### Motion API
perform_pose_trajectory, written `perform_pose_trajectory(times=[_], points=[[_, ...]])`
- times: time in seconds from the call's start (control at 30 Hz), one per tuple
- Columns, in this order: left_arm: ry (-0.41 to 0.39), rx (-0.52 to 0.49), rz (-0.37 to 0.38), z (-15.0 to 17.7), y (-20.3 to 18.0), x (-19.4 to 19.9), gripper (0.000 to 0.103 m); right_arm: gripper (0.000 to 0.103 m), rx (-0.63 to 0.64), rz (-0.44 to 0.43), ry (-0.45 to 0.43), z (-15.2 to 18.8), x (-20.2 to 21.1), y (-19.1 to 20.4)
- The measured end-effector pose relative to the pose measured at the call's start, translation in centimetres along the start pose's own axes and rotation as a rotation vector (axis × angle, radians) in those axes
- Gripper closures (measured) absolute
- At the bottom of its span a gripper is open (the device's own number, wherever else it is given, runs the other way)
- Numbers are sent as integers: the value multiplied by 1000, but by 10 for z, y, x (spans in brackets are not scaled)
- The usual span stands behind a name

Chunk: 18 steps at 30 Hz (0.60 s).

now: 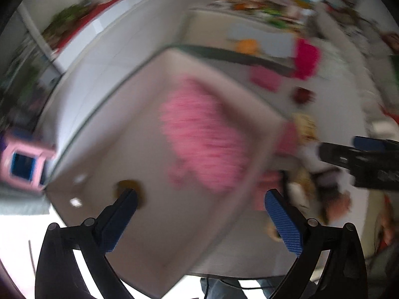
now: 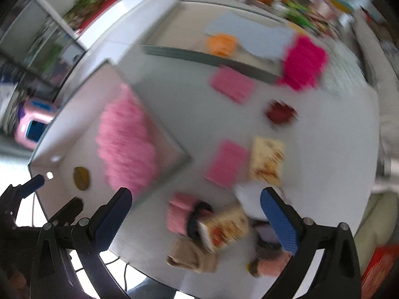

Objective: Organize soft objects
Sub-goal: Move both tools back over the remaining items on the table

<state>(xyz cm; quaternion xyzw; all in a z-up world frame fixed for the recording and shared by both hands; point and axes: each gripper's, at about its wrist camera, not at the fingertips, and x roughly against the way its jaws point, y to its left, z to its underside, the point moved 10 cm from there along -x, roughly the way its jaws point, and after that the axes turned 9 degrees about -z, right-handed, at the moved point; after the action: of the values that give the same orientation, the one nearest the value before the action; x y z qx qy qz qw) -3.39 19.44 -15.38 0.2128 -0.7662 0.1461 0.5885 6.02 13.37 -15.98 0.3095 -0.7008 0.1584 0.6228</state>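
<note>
Both views are motion-blurred. A fluffy pink cloth (image 1: pixel 204 137) lies inside a pale open box (image 1: pixel 99 164), also seen in the right wrist view (image 2: pixel 124 144). My left gripper (image 1: pixel 199 199) is open and empty above the box. My right gripper (image 2: pixel 195 196) is open and empty above a pile of soft items on the white table: a rolled pink cloth (image 2: pixel 179 211), a patterned cream cloth (image 2: pixel 224 226) and a tan cloth (image 2: pixel 192 256). Flat pink cloths (image 2: pixel 227 164) (image 2: pixel 232 83) and a cream patterned cloth (image 2: pixel 266 159) lie further out.
A small brown object (image 2: pixel 81 178) lies on the box floor. A magenta cloth (image 2: pixel 304 62), a dark red item (image 2: pixel 280 112) and an orange item (image 2: pixel 222 43) sit toward the table's far side. A pink and blue toy (image 2: pixel 35 127) stands on the floor at left.
</note>
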Motion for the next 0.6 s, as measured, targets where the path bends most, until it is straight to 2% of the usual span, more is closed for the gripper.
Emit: perform_pose_trajectory(times=[0.17,0.27,0.47,0.6], points=[[-17,-161,217,12,-75,22,1,0,-153,25,-7,38,11,-59],[30,-248,317,26,-110,22,1,0,-233,33,-6,62,16,-90],[167,-272,328,45,-128,-17,1,0,-389,66,-12,108,23,-143],[216,-289,331,61,-129,-32,1,0,-476,60,21,141,18,-164]])
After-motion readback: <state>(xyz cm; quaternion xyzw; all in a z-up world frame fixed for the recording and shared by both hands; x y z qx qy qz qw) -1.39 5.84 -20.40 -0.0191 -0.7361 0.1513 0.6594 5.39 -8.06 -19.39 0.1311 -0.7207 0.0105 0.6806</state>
